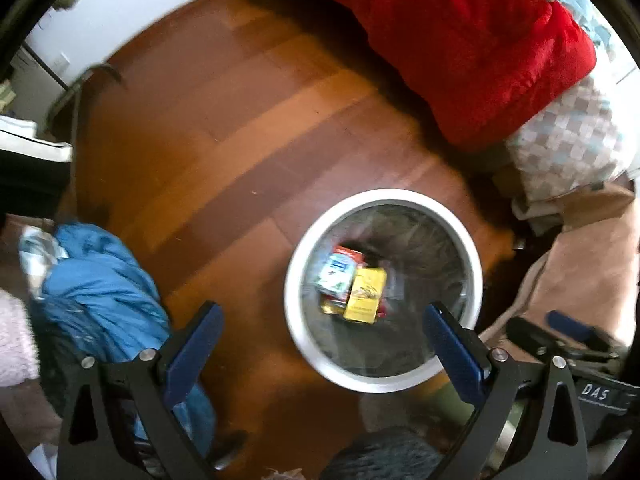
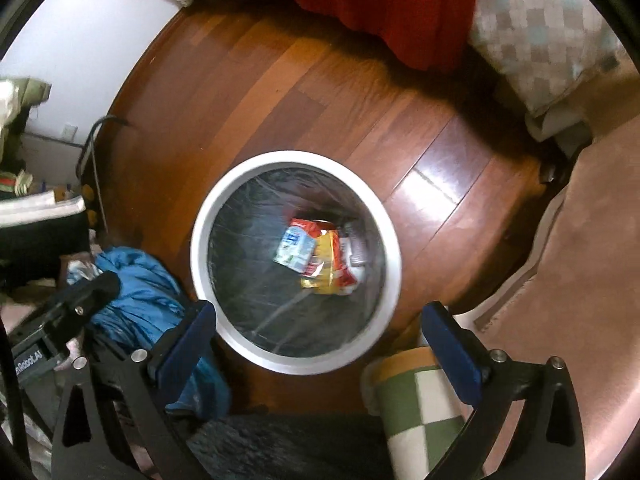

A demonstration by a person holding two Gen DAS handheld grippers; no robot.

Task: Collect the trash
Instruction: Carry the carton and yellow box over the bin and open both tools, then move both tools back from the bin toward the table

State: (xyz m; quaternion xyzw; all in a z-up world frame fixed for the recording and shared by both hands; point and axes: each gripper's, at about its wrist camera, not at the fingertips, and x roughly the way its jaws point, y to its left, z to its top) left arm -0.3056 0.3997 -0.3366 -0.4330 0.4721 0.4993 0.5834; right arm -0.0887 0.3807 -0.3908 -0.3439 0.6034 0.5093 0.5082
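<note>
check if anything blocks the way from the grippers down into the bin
Nothing visible does. The bin is open-topped with no lid, and both the left gripper and right gripper hang open and empty above it.

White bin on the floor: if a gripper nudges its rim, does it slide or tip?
The white bin probably slides: it sits on glossy wood floor. It looks light, holding only a few wrappers and cartons. The thin clear liner is likely floppy and slippery.
</note>
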